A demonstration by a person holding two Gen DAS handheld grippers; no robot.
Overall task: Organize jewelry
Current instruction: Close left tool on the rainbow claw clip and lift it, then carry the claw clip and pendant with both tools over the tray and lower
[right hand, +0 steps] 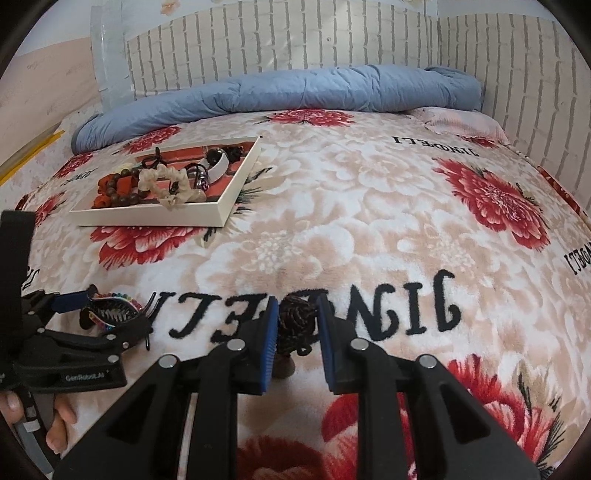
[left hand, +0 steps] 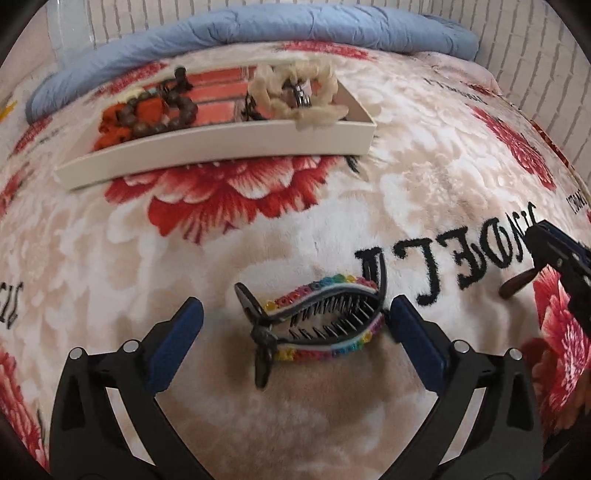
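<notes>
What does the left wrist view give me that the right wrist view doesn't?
Only the left wrist view: the rainbow hair clip up close, lying on the blanket between the left gripper's wide-open pads, untouched.

Only the right wrist view: the dark braided item clamped in the right gripper, a hand at the lower left, and the black and white pieces at the tray's far end.

Both: the white tray holding the brown bead bracelet and cream scrunchie, and the blue quilt.
</notes>
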